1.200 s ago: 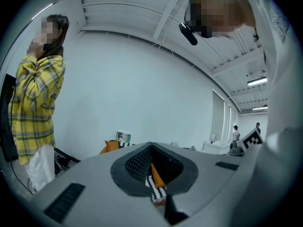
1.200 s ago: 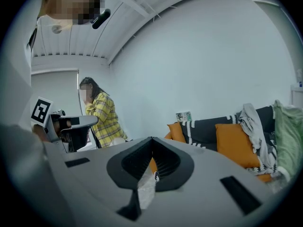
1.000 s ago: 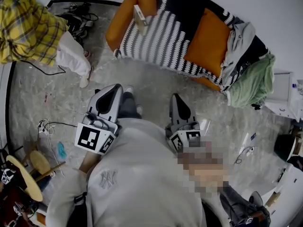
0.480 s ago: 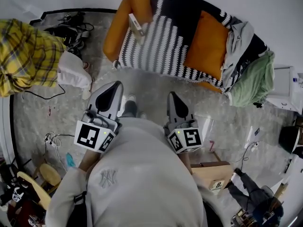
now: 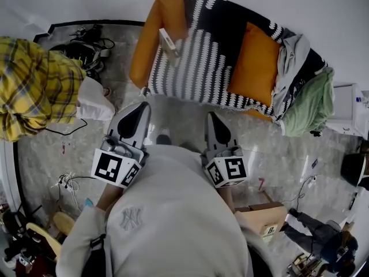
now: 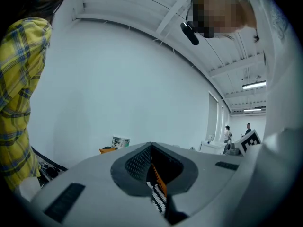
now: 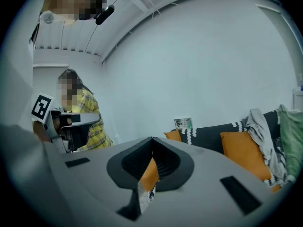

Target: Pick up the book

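1. Left gripper (image 5: 140,109) was pressed together and empty, and right gripper (image 5: 213,123) the same.
2. Both were tucked by the body, aimed at the sofa (image 5: 190,68): a carrying pose, I'd say.
3. Book (image 5: 168,42) sat on the sofa seat, well apart from both.

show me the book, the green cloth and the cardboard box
book (image 5: 168,42), head view, middle of its pale cover
green cloth (image 5: 308,104), head view, middle of the crumpled heap
cardboard box (image 5: 260,215), head view, its brown top face
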Available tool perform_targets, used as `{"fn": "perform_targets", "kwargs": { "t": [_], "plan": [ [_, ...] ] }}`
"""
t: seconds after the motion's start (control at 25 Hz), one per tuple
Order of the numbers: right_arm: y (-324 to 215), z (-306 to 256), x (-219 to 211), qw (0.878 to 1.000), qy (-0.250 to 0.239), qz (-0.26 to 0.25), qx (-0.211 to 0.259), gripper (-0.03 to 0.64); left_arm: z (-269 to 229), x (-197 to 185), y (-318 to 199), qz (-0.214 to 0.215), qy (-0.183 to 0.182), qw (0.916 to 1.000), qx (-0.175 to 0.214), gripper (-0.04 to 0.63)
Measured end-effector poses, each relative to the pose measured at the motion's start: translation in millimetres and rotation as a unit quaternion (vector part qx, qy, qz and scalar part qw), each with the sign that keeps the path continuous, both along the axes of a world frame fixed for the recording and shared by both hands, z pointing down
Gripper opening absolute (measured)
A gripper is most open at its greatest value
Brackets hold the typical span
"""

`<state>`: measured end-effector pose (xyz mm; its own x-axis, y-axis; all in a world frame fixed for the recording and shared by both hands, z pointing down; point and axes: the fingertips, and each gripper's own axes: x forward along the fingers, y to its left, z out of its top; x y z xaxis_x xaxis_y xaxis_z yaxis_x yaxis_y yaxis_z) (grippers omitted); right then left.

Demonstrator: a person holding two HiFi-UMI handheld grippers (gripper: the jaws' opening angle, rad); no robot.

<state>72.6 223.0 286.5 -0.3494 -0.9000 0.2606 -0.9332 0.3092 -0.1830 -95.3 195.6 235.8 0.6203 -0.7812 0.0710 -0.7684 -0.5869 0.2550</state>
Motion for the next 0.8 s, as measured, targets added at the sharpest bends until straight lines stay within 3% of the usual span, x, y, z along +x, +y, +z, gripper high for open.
{"fn": "perform_targets", "kwargs": {
  "t": [0.28, 0.8],
  "plan": [
    [-17, 0, -17, 1.0, 0.004, 0.006, -0.007, 0.017, 6, -17, -23, 0.004, 0.003, 0.9999, -0.01, 0.009],
    [-61, 20, -3, 0.999, 0.019, -0.012, -0.037, 0.017, 26, -10, -59, -0.021, 0.003, 0.9988, -0.044, 0.009]
  ]
}}
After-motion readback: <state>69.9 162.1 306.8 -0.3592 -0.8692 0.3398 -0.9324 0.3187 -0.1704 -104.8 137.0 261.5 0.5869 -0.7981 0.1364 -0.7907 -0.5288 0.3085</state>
